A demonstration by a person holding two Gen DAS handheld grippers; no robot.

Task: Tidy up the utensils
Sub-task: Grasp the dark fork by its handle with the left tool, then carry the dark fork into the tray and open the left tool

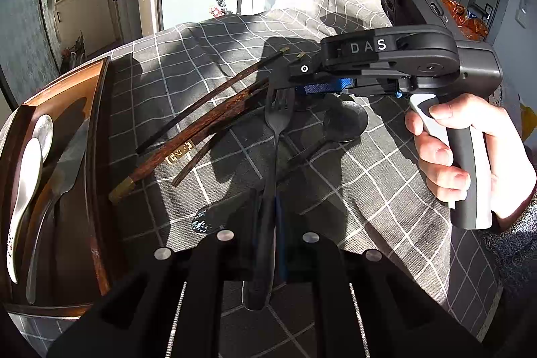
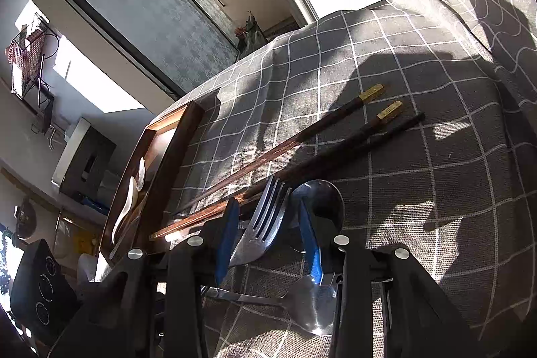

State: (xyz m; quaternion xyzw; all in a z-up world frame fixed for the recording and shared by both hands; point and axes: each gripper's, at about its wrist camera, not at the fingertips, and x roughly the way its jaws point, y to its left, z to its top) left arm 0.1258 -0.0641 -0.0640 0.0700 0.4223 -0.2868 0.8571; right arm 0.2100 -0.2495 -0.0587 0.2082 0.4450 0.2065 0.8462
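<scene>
**Fork pinched by one gripper, straddled by the other**

Closest in, the left gripper (image 1: 268, 240) is clamped on the fork (image 1: 273, 156) handle. Across the checked cloth (image 1: 369, 183), the right gripper (image 2: 268, 237) sits spread, blue pads either side of the tines. Chopsticks (image 1: 208, 116) lie just left; the wooden tray (image 1: 100, 123) rim bounds the far left, holding spoons (image 1: 27, 176).
</scene>
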